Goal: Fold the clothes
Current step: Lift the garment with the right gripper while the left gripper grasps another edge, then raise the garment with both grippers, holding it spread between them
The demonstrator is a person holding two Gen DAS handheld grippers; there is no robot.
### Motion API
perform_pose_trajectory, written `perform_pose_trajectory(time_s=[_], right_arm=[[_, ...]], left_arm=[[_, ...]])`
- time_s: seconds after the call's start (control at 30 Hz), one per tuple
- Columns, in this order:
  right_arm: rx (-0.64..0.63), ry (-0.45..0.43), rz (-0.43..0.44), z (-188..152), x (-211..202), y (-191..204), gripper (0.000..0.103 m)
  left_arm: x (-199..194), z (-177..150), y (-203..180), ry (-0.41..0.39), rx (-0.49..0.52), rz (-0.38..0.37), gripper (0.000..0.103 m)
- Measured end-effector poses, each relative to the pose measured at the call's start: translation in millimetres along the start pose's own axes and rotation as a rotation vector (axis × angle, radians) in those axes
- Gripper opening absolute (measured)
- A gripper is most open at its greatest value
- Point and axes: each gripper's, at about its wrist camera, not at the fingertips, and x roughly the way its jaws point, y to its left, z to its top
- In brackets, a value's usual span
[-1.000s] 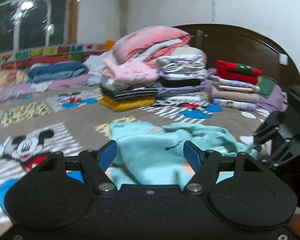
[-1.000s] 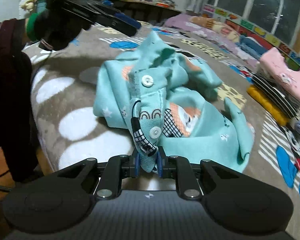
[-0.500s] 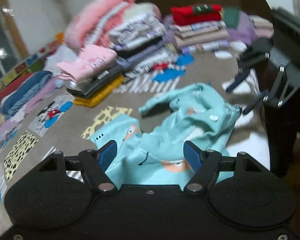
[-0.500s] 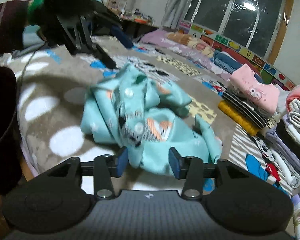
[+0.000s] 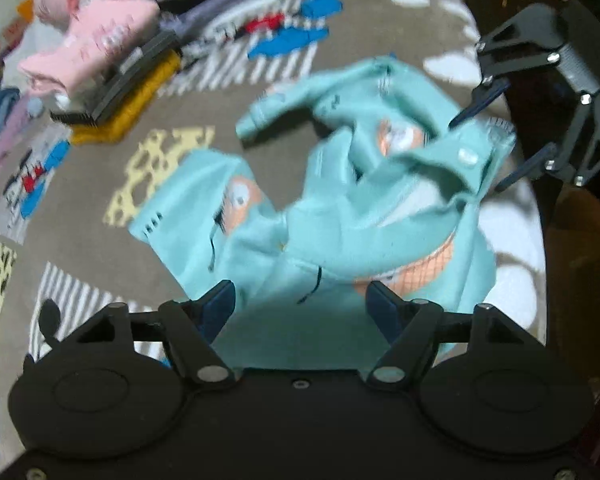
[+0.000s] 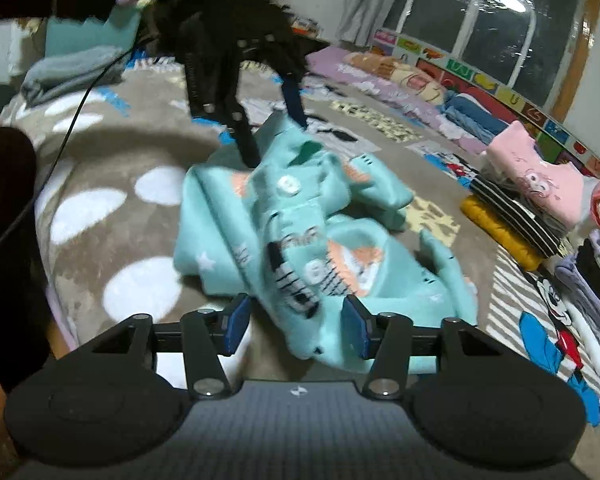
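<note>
A crumpled teal garment (image 6: pixel 300 240) is seen on the bed (image 6: pixel 100 168), its long axis running between the closing, empty left gripper (image 5: pixel 302 304) and the opening, empty right gripper (image 6: pixel 296 320).

Your right gripper (image 6: pixel 296 326) is opening over the crumpled teal garment (image 6: pixel 300 236), its blue pads clear of the cloth between them. Your left gripper (image 6: pixel 274 136) points down at the garment's far edge. Folded stacks (image 6: pixel 528 208) sit right on the blanket (image 6: pixel 100 184).
</note>
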Motion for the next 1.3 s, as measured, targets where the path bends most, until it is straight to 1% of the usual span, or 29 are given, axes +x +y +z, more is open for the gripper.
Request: perform_pose_trajectory(time_s=[0.03,0.1,0.17,0.2,0.23,0.27,0.3,0.37,0.47,0.63,0.77,0.87,0.97,1.13,1.3], right_arm=[[-0.01,0.004,0.003,-0.7,1.2,3.1,0.055],[-0.011,-0.005,-0.007,-1.2,1.6,5.3,0.051],[0.03,-0.012,-0.002,-0.3,1.1,-0.6,0.039],[0.048,-0.016,-0.007,0.6,0.3,-4.3,0.026],[0.062,-0.019,-0.01,1.4,-0.6,-7.7,0.024],[0.066,-0.024,-0.008,2.8,-2.7,-10.3,0.023],[0.064,-0.035,-0.012,5.2,-6.1,-12.6,0.02],[0.053,-0.055,-0.023,12.4,-14.4,-18.3,0.019],[0.029,-0.089,-0.055,29.5,-31.0,-32.8,0.017],[-0.039,-0.145,-0.117,67.2,-63.0,-62.4,0.016],[-0.078,-0.194,-0.137,96.8,-89.7,-81.5,0.016],[-0.107,-0.228,-0.147,117.9,-110.0,-93.5,0.016],[-0.129,-0.259,-0.156,136.0,-131.4,-103.8,0.016],[-0.152,-0.311,-0.16,159.0,-163.4,-116.5,0.015],[-0.186,-0.368,-0.147,176.2,-197.0,-117.9,0.015]], left_arm=[[0.2,-0.4,-3.2,0.007,0.006,0.01,0.056],[-3.1,-1.7,-9.3,0.004,0.008,0.04,0.046],[-11.2,-3.6,-15.4,-0.026,0.005,0.08,0.029],[-17.3,-4.6,-19.1,-0.043,0.006,0.099,0.026],[-23.7,-5.5,-22.9,-0.06,0.008,0.118,0.019],[-30.6,-6.5,-26.7,-0.077,0.01,0.139,0.015],[-38.9,-7.3,-30.8,-0.092,0.015,0.162,0.014],[-56.7,-8.6,-39.4,-0.12,0.026,0.209,0.009],[-83.9,-8.0,-48.7,-0.161,0.04,0.287,0.008],[-130.1,1.5,-54.1,-0.222,0.033,0.409,0.008],[-168.1,10.3,-56.4,-0.282,0.014,0.491,0.008],[-199.9,15.7,-57.5,-0.337,-0.018,0.535,0.008],[-226.1,18.7,-60.1,-0.375,-0.021,0.575,0.008],[-258.0,23.0,-68.4,-0.412,0.001,0.64,0.007],[-285.8,21.8,-87.3,-0.438,0.052,0.695,0.007]])
